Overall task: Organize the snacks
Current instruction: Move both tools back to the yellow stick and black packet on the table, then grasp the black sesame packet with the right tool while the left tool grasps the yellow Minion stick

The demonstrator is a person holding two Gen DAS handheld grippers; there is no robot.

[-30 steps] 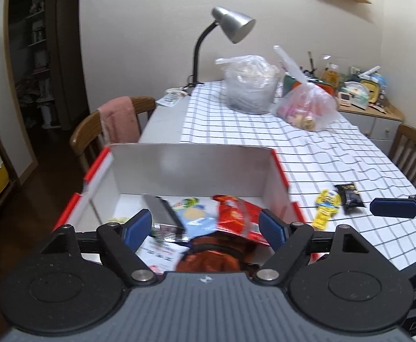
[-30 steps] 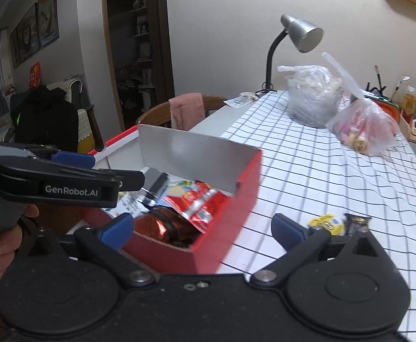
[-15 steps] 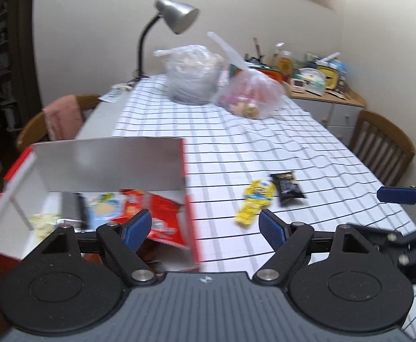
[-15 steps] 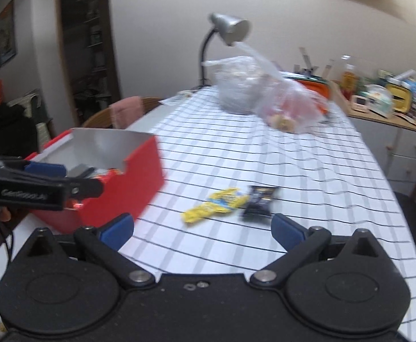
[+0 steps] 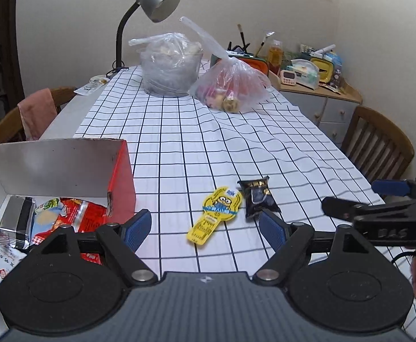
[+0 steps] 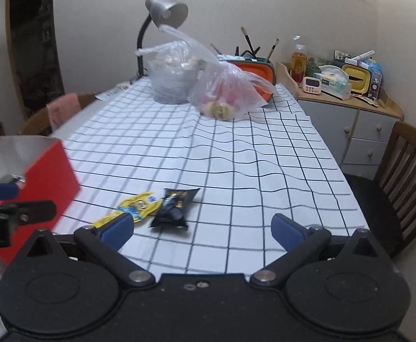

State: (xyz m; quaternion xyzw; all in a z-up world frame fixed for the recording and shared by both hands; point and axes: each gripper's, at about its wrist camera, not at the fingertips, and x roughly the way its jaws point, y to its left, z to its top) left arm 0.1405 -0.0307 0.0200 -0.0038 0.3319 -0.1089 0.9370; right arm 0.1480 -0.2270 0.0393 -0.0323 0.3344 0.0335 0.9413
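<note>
- On the checked tablecloth point(image 5: 179, 131), near edge: two loose snacks lie side by side, touching or nearly so.
- Yellow snack pack point(image 5: 216, 213) w/ a cartoon face, flat, long end pointing toward the camera; black snack pack point(image 5: 257, 199) just right of it, also flat.
- Left gripper point(image 5: 205, 229) hovers over the cloth, jaws wide apart, nothing between the pads; the yellow pack shows in the gap beyond the blue fingertips point(image 5: 136, 229), not touched.
- Right gripper point(image 6: 203, 232) also spread wide, empty; black pack point(image 6: 175, 208) and yellow pack point(image 6: 135, 208) sit just past its left fingertip, no contact.
- In the left view the right gripper pokes in from the right edge, side-on.
- Red box point(image 5: 121, 182) at near left, open top, pale inner walls; inside are a silver pack point(image 5: 16, 225), a red pack point(image 5: 79, 213) and other wrappers, jumbled.
- Box stands well left of the two loose packs.
- Far end of table: grey bag point(image 5: 170, 65) and a clear bag w/ pinkish contents point(image 5: 233, 85), touching.
- Desk lamp point(image 5: 153, 2) behind them, head tipped right.
- Wooden chair point(image 5: 379, 142) at right, another w/ a pink cloth point(image 5: 36, 111) at left.
- Cluttered cabinet point(image 6: 350, 114) in far right corner.
</note>
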